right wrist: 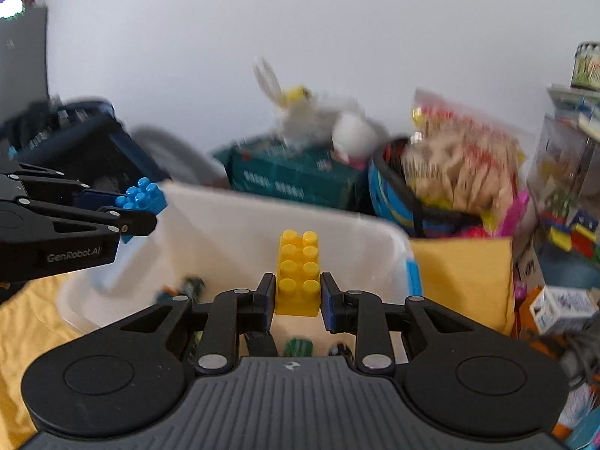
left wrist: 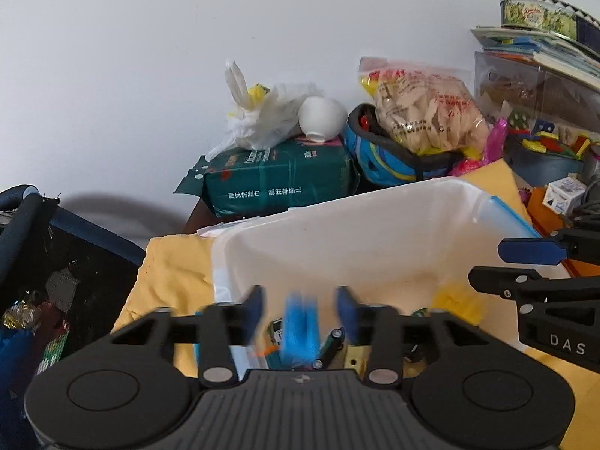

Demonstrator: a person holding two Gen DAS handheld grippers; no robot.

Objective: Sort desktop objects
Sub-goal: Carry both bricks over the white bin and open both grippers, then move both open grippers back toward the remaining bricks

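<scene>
A white plastic bin (left wrist: 337,225) stands on a yellow cloth; it also shows in the right wrist view (right wrist: 232,225). My left gripper (left wrist: 300,307) hangs over the bin with its jaws apart; a blurred blue brick (left wrist: 300,333) sits between them, not touching either pad. In the right wrist view that blue brick (right wrist: 144,197) is at the left gripper's tips. My right gripper (right wrist: 296,292) holds a yellow brick (right wrist: 298,273) upright between its pads, over the bin. It enters the left wrist view from the right (left wrist: 517,262). Batteries and small items (left wrist: 332,343) lie in the bin.
Behind the bin stand a green package (left wrist: 277,176), a white bag (left wrist: 262,112), a white bowl (left wrist: 322,114), a blue helmet (left wrist: 386,157) holding a snack bag (left wrist: 423,108), and shelves with toys (left wrist: 543,112). A dark basket (left wrist: 56,262) stands at the left.
</scene>
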